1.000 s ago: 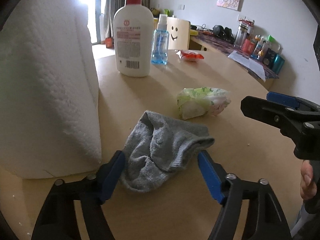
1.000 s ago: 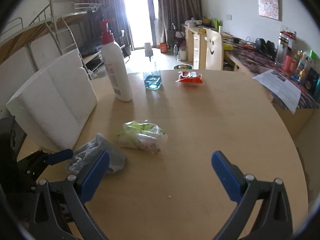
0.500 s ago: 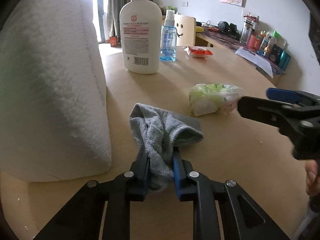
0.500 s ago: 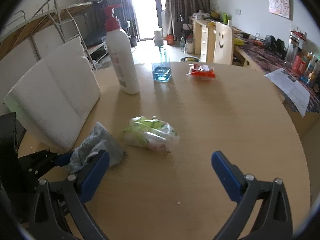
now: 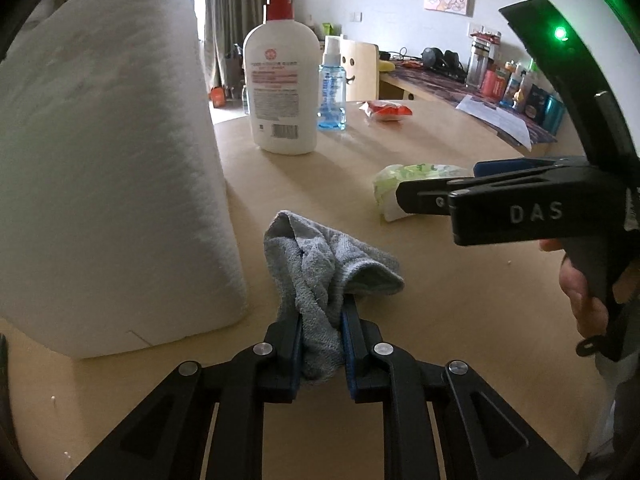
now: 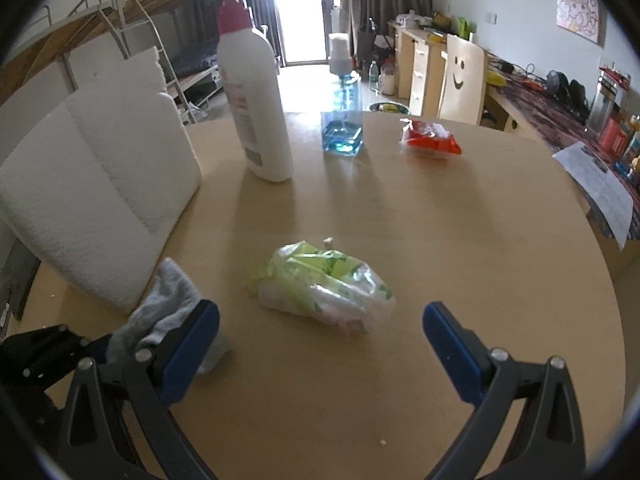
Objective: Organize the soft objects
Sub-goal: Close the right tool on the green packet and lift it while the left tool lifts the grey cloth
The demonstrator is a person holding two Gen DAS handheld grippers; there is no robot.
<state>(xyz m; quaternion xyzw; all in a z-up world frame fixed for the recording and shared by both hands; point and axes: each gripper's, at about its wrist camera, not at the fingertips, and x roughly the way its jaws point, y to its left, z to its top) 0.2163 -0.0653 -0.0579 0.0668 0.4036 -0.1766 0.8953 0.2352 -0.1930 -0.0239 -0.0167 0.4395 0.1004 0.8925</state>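
Firmly bunched, nubby grey terry cloth [image 5: 320, 276] between left claw [image 5: 322, 344] pads.

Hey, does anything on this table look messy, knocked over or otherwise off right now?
Nothing is spilled or tipped: the lotion bottle and spray bottle stand upright. The only untidy things are the grey cloth, bunched and pinched in the left gripper, and the crumpled green wipes pack lying loose before the open right gripper.

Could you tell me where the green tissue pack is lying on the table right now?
In the right wrist view the green tissue pack lies on the table ahead of the open right gripper, right of the grey cloth.
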